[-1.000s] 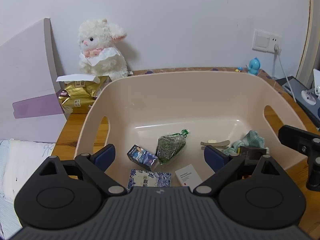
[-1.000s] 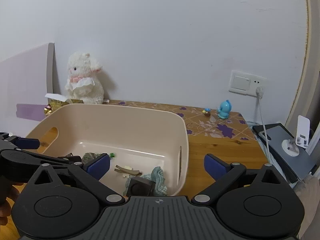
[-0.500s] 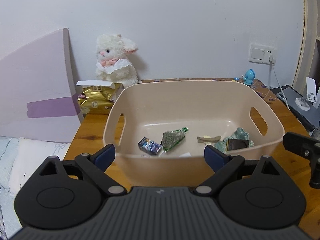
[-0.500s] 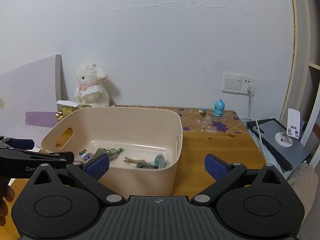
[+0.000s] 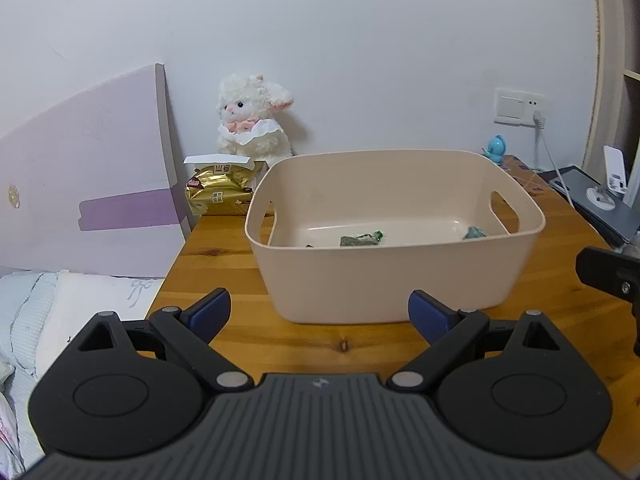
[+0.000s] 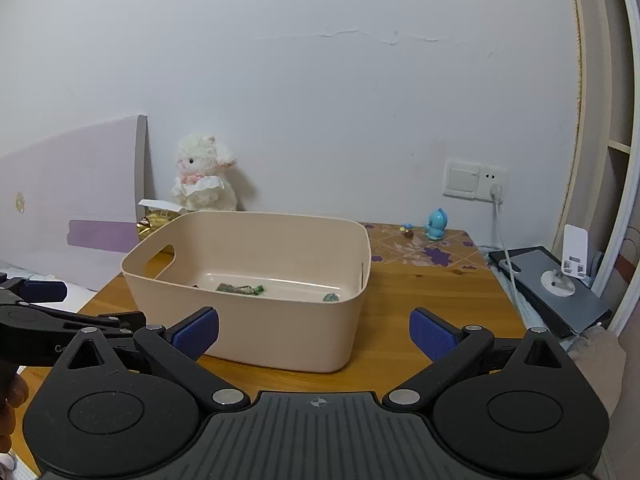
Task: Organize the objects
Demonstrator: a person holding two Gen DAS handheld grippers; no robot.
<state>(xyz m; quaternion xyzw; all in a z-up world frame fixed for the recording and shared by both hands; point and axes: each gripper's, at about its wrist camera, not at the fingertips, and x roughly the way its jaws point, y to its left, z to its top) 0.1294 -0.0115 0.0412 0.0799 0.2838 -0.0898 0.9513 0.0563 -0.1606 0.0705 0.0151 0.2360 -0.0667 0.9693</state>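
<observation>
A beige plastic bin (image 5: 392, 276) (image 6: 256, 320) with handle cut-outs stands on the wooden table (image 5: 224, 256). Over its rim I see a green packet (image 5: 360, 239) (image 6: 240, 289) and a teal cloth (image 5: 474, 233) (image 6: 331, 297); other contents are hidden by the near wall. My left gripper (image 5: 320, 314) is open and empty, back from the bin's near side. My right gripper (image 6: 314, 332) is also open and empty, in front of the bin's right corner. The left gripper (image 6: 36, 300) shows at the left edge of the right wrist view.
A white plush lamb (image 5: 252, 128) and a gold packet (image 5: 220, 192) stand at the back left. A purple board (image 5: 92, 188) leans left of the table above bedding (image 5: 60, 304). A blue figurine (image 6: 437, 224), a wall socket with cable (image 6: 474, 178) and a dark device (image 6: 552, 288) are at the right.
Both grippers have drawn back and lowered away from the bin, so its inside items are now mostly hidden behind the near wall. Both stay open and empty.
</observation>
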